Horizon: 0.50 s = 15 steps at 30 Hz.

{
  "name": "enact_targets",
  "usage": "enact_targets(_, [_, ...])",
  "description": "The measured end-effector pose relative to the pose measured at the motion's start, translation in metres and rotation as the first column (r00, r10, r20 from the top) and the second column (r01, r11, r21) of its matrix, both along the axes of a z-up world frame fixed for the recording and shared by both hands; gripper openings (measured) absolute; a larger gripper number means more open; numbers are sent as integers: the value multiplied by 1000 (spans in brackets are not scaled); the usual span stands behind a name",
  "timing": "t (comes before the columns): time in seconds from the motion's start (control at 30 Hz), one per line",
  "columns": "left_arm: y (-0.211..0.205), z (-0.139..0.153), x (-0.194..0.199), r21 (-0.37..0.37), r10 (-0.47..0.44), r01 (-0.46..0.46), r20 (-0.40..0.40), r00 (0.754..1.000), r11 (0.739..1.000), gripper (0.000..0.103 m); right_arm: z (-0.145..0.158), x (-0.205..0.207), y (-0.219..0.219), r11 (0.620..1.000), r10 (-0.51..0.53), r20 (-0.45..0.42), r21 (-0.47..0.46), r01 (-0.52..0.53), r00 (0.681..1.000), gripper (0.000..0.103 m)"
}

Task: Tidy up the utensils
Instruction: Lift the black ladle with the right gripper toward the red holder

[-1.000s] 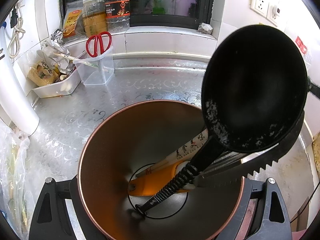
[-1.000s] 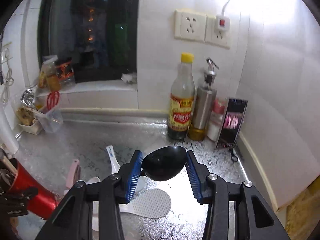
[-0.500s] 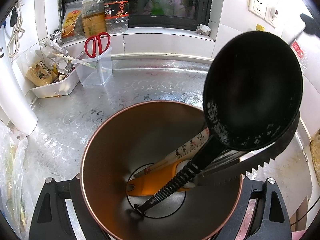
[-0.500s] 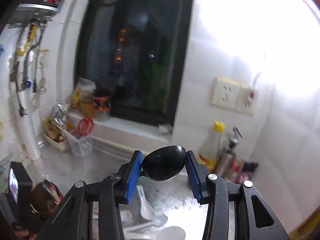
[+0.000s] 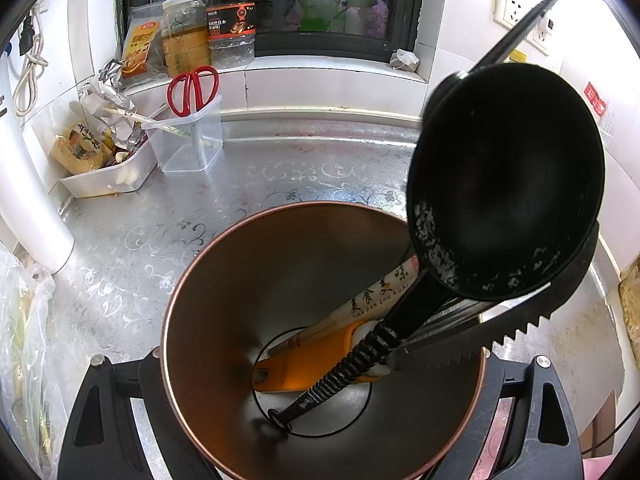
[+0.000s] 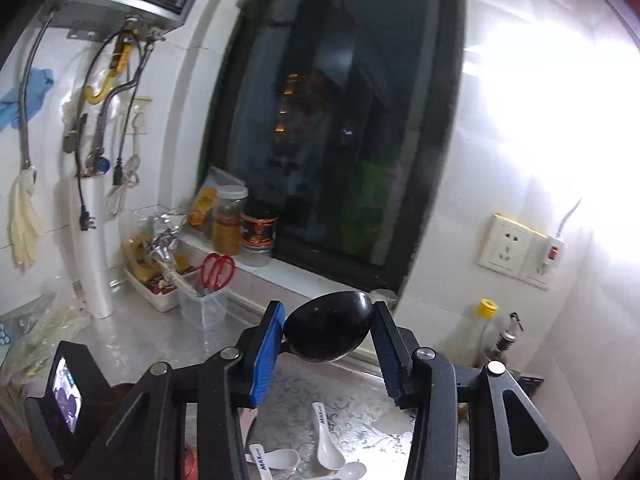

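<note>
Your left gripper (image 5: 320, 412) is clamped across the copper-coloured canister (image 5: 224, 320), pads on its outer wall, holding it on the patterned counter (image 5: 168, 220) in front of the window. Inside the canister lean a black ladle (image 5: 506, 184), serrated tongs (image 5: 504, 328), an orange-handled tool (image 5: 316, 356) and a sleeve of chopsticks (image 5: 372, 292).

Your right gripper (image 6: 330, 330) holds a black spoon (image 6: 328, 326) by the edges of its bowl, jaws half-wide, raised above the counter with the handle hanging below.

Risks:
- The grip is on a curved, smooth bowl — a quick roll could let it squirt out.
- The ladle's bowl overhangs the canister's right rim; a handle coming down there would knock it, or tip the whole load.
- Everything leans right, so the canister could rock if you loosen the clamp.

Views: the left wrist view shows the canister's free space, on its left side; a thin dark rod at its upper right is possibly the spoon's handle — too unclear to say. The right wrist view alone shows the white spoons (image 6: 320, 448) not yet collected, lying on the counter right of the canister.
</note>
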State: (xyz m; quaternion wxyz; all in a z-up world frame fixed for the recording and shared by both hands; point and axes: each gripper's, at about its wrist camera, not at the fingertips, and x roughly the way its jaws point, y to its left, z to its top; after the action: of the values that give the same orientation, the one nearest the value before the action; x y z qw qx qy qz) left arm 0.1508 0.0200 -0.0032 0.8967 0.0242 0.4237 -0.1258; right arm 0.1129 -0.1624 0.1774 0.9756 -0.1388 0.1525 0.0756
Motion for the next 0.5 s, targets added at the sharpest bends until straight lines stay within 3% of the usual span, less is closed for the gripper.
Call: enact_targets(0.5, [-1,0,-1,-2,-7,7,3,1000,1000,90,-30,-4,51,986,139,-90,-82,-147,986,47])
